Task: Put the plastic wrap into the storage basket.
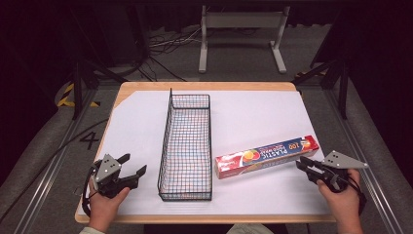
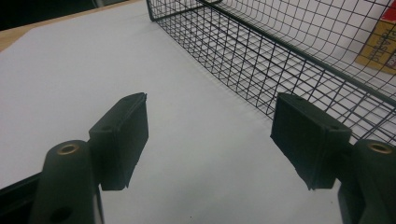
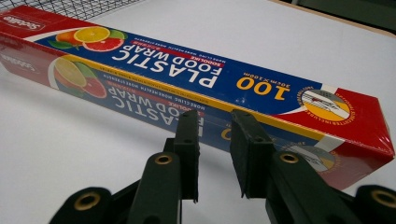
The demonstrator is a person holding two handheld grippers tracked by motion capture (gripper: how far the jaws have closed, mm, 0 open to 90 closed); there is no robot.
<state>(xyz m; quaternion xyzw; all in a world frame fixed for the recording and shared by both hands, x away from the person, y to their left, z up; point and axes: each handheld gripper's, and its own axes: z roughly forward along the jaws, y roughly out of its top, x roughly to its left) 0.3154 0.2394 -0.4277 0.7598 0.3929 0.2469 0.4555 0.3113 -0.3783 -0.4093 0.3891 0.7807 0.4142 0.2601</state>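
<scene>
Box: a long red-and-blue cardboard box of plastic food wrap is seen lying flat on the white-covered surface, just right of the black wire basket.
Handling: judged light, stiff, glossy and crushable; best taken across its narrow width near the middle.
Axis: long axis runs left-right, far end tilted away.
Right gripper: jaws narrowly parted, empty, at the box's right end.
Left gripper: spread wide, empty.

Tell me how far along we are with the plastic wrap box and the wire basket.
Nothing looks done yet: the black wire basket is empty and the long red-and-blue plastic food wrap box lies on the white table cover beside it. The right gripper, nearly closed, points at the box without gripping. The left gripper hangs open beside the basket. Grasping and placing remain.
</scene>
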